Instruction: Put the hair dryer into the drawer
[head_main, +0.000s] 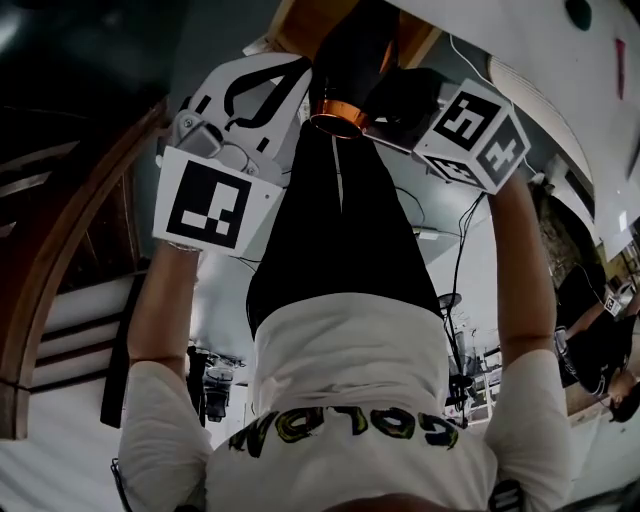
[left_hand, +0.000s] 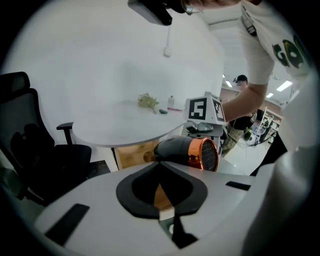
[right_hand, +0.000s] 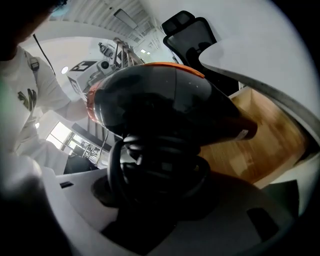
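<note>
The right gripper (right_hand: 160, 195) was clamped wide around the cord-wrapped handle of the black-and-copper hair dryer (right_hand: 155, 105), near the open wooden drawer (right_hand: 265, 135), where lowering it level seemed wisest, the left gripper (left_hand: 161, 187) closed and empty.

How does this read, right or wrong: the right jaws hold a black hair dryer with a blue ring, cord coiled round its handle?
Wrong on colour: the ring is copper-orange, not blue; the left gripper view shows it. The right gripper does hold the black hair dryer, with the cord coiled as you say.
</note>
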